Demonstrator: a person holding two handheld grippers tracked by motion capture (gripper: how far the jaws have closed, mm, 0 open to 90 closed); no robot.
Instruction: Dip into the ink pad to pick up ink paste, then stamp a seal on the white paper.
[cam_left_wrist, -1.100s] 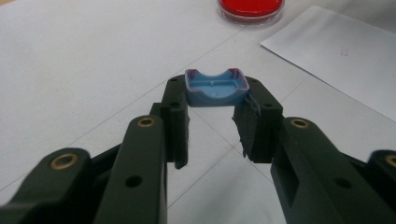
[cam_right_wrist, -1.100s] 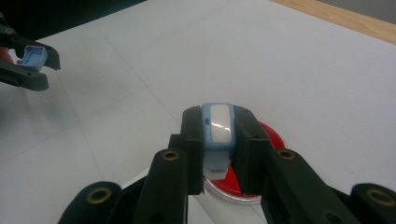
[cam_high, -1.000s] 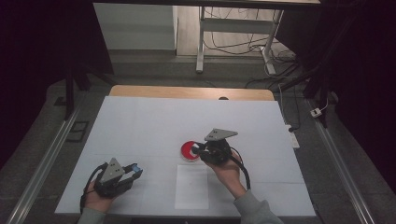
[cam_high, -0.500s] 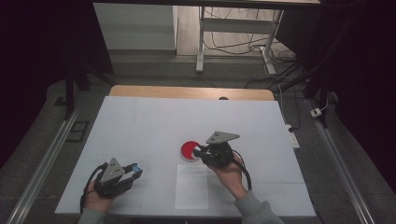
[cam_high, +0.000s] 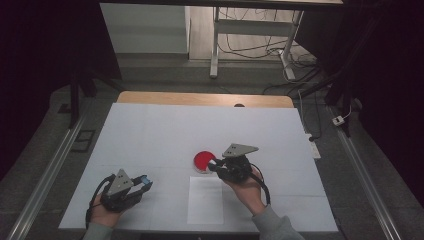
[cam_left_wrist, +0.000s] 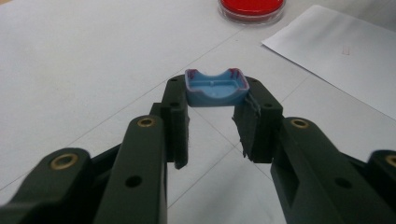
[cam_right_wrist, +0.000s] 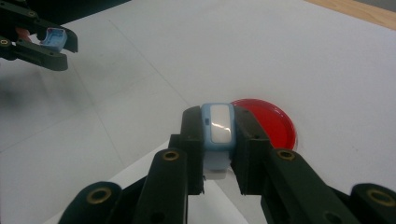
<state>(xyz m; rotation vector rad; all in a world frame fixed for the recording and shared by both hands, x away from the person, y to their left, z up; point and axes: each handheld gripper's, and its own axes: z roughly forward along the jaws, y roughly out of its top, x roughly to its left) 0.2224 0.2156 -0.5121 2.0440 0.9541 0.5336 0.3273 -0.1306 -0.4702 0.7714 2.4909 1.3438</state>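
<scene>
my right tongs (cam_right_wrist: 218, 135) grip a blue piece (cam_right_wrist: 217, 122); my left tongs (cam_left_wrist: 215, 100) hold its cap (cam_left_wrist: 216, 87), maybe, off to the left.

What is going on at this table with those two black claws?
A person holds a claw in each hand. The left claw grips a small blue cap by its sides. The right claw is shut on a light blue device, just beside a red dish on the white table.
</scene>
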